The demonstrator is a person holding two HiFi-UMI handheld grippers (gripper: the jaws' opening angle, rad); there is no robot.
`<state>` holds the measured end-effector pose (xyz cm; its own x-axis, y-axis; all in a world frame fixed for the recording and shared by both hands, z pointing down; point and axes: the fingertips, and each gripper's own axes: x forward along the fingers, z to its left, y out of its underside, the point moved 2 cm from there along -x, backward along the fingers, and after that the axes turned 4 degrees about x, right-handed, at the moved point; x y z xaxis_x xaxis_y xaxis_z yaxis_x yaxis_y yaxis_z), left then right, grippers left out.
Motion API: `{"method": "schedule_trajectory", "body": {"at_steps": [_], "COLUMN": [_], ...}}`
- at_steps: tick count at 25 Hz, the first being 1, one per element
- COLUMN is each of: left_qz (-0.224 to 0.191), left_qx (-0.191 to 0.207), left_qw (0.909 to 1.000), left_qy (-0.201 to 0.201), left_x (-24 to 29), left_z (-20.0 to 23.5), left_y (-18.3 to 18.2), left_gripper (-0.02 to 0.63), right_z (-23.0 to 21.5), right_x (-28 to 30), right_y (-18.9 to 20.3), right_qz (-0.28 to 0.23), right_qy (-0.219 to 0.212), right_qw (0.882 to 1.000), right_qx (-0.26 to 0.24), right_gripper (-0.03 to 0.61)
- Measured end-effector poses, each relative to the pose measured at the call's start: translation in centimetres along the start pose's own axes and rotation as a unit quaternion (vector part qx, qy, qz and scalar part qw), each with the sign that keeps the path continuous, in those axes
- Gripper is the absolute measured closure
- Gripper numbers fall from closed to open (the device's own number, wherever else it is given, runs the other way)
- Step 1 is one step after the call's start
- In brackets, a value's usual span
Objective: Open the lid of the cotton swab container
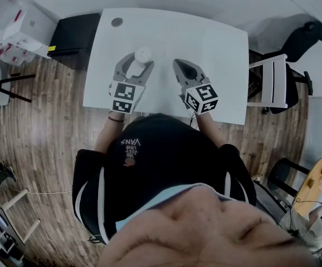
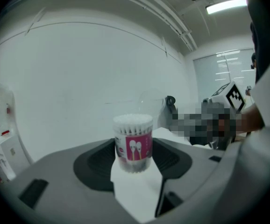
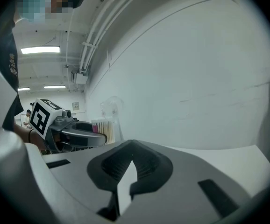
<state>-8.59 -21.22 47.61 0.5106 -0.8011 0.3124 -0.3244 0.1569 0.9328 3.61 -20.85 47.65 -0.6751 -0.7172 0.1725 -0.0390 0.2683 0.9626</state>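
The cotton swab container (image 1: 143,53) stands upright on the white table (image 1: 216,49). It is a clear tub with a pink label (image 2: 134,146) and white swab tips showing at its top. Its clear lid (image 3: 110,107) stands tipped up behind the swabs. My left gripper (image 1: 137,65) has one jaw on each side of the tub, and its pads (image 2: 100,158) press on the tub's sides. My right gripper (image 1: 177,64) hovers just right of the tub, apart from it. It is shut, its fingertips (image 3: 134,154) meeting with nothing between them.
A small grey disc (image 1: 117,22) lies at the table's far left corner. A black cabinet (image 1: 74,38) stands against the table's left side, a white chair (image 1: 272,82) at its right, and a black office chair (image 1: 308,35) beyond. The table's near edge is at my body.
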Motion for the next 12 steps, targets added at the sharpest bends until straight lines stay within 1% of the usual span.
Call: {"method": "schedule_trajectory", "body": {"at_steps": [12], "left_qz": [0.004], "left_qx": [0.001], "left_qw": [1.0000], "left_qy": [-0.001], "left_x": [0.42], "left_z": [0.08], "left_y": [0.12], "left_gripper": [0.365], "right_z": [-0.34], "right_x": [0.15], "right_y": [0.02], "right_qz": [0.002], "right_qy": [0.001], "right_qw": [1.000], "right_qx": [0.002], "right_gripper": [0.566]}}
